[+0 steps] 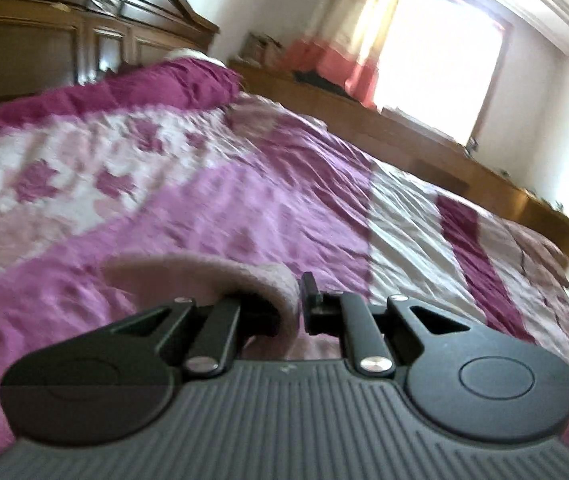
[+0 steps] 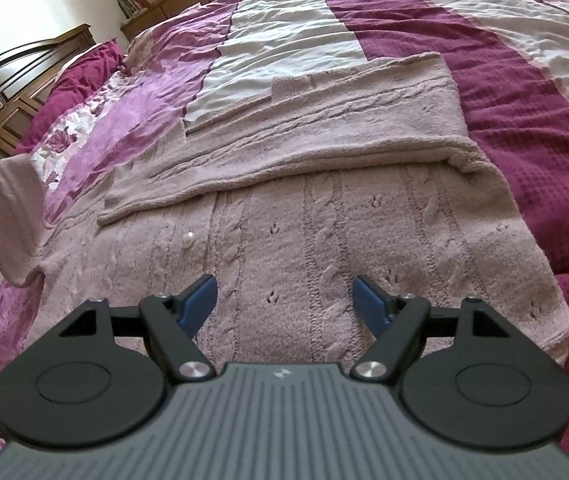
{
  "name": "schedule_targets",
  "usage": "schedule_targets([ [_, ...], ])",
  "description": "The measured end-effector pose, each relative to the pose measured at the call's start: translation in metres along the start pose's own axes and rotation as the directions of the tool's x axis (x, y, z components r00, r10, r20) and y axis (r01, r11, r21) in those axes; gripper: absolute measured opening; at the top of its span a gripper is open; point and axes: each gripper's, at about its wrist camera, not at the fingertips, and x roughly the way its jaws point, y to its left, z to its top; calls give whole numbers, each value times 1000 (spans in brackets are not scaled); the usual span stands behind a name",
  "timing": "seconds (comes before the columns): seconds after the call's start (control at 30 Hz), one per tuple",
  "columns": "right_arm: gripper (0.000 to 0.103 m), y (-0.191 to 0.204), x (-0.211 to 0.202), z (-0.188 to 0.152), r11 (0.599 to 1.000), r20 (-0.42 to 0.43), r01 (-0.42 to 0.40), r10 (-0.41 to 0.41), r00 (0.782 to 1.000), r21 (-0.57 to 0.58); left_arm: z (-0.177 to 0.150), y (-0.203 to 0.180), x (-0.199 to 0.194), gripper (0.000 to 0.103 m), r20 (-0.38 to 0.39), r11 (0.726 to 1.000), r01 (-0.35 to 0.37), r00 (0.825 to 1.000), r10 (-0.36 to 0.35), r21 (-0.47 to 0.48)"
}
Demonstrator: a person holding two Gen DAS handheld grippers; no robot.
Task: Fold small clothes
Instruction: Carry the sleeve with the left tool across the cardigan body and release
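Left wrist view: the left gripper (image 1: 294, 304) has its black jaws drawn together on a fold of the dusty-pink knitted cardigan (image 1: 244, 276), whose fuzzy edge curls up and over between the fingers just above the bed. Beyond it spreads the purple, magenta and white patchwork quilt (image 1: 244, 192), blurred on the left side. A dark carved wooden headboard (image 1: 64, 40) stands at the far left, a low wooden ledge (image 1: 424, 148) runs along the far side of the bed, and a bright window (image 1: 444, 60) with a cream and coral curtain (image 1: 344, 56) fills the upper right.

Right wrist view: the right gripper (image 2: 286, 300) hovers low over the cardigan (image 2: 324, 208) with its blue-padded jaws set wide apart, nothing between them. The garment lies flat on the quilt (image 2: 524, 92), cable-knit panels facing up, one sleeve folded across the upper body. A small white pearl button (image 2: 187, 238) sits left of centre. At the far left the other sleeve (image 2: 12, 212) is lifted off the bed, its end at the picture's edge
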Motion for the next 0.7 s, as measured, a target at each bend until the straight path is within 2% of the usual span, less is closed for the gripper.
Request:
schedule_targets([
  [0.3, 80, -6, -1, -1, 1000, 4, -14, 14, 1000, 26, -50, -45, 22, 12, -136, 996, 88, 987, -84, 27],
  [0.5, 80, -6, 0, 0, 1000, 4, -15, 15, 1000, 26, -89, -58, 33, 13, -224, 991, 97, 972, -76, 87],
  [0.7, 80, -6, 1, -1, 1000, 5, -15, 15, 1000, 27, -109, -65, 41, 13, -276, 982, 107, 959, -61, 154],
])
